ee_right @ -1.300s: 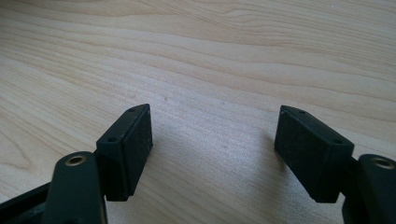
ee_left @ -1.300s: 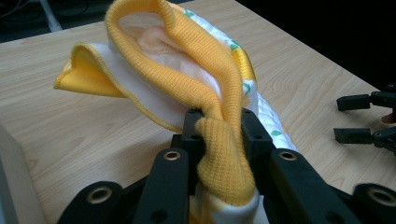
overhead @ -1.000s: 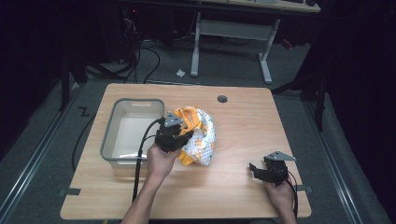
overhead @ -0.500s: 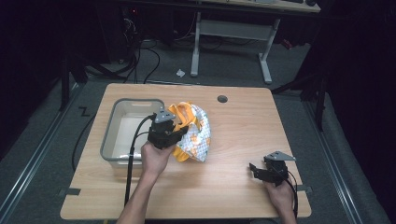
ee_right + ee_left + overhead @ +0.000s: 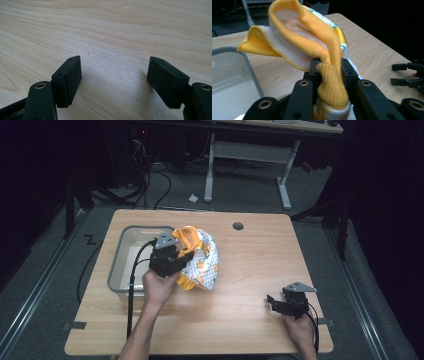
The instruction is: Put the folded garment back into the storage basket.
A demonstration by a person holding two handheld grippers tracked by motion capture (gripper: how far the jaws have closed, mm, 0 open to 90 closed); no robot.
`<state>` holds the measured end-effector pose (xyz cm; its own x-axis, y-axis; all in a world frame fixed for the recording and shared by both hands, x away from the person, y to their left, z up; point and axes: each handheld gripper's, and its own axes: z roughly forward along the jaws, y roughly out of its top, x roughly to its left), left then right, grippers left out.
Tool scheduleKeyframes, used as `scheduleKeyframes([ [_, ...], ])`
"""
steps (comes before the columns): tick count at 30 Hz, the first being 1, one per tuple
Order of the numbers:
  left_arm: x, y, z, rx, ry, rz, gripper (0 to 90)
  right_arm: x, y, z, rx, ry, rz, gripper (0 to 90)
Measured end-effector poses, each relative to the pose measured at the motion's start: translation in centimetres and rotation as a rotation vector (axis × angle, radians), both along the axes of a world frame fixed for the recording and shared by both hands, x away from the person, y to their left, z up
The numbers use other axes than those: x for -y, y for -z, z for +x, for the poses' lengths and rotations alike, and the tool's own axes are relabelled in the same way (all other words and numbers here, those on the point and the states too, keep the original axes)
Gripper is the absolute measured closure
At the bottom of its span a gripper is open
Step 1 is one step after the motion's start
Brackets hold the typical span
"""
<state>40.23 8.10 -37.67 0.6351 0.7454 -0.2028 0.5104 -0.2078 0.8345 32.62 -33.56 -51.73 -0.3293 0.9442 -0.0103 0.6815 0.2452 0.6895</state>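
A small white garment (image 5: pixel 202 265) with an orange and green print and yellow trim hangs over the table beside a grey tub (image 5: pixel 116 270). My left gripper (image 5: pixel 186 256) is shut on its yellow ribbed band (image 5: pixel 329 82), which bunches between the jaws of my left gripper (image 5: pixel 329 65). The rest of the cloth (image 5: pixel 294 37) lifts up ahead of it, with the tub's rim (image 5: pixel 249 67) to the left. My right gripper (image 5: pixel 274 301) rests near the table's front right, open, its pads (image 5: pixel 72 75) wide apart over bare wood, with nothing between them at the gripper's midpoint (image 5: pixel 115 72). That gripper (image 5: pixel 407 75) also appears in the left gripper view.
A cable hole (image 5: pixel 238 226) sits in the wooden table (image 5: pixel 260 260) near its far edge. The left gripper's cable (image 5: pixel 131 285) trails along the tub's near corner. A white desk frame (image 5: pixel 250 155) and floor cables lie beyond the table.
My left gripper has carried the garment a little to the left, toward the tub, and slightly up. The right gripper has stayed where it was.
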Motion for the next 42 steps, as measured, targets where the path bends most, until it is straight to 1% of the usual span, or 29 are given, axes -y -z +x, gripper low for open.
scheduleKeyframes([
  [3,-0.5,-0.3,-0.1,0.004,-0.007,0.002,75.6,0.0,0.0,0.0,0.000,0.000,0.000,27.9],
  [12,-1.8,-0.7,0.0,0.008,-0.026,-0.009,75.6,0.0,0.0,0.0,-0.002,0.002,0.001,27.9],
  [18,-2.5,-0.8,0.0,0.012,-0.033,0.007,75.6,0.0,0.0,0.0,0.000,0.000,0.000,27.9],
  [24,-3.5,-1.2,0.1,0.013,-0.045,0.006,75.7,0.0,0.0,0.0,0.000,0.001,0.000,27.9],
  [29,-4.3,-1.6,0.1,0.023,-0.051,0.003,75.8,0.0,0.0,0.0,0.000,0.001,0.000,27.9],
  [33,-4.9,-1.6,0.3,0.021,-0.057,-0.006,75.8,0.0,0.0,0.0,0.000,0.000,0.000,27.9],
  [42,-6.3,-1.6,0.6,0.020,-0.076,0.000,76.1,0.0,0.0,0.0,0.000,0.001,0.000,27.9],
])
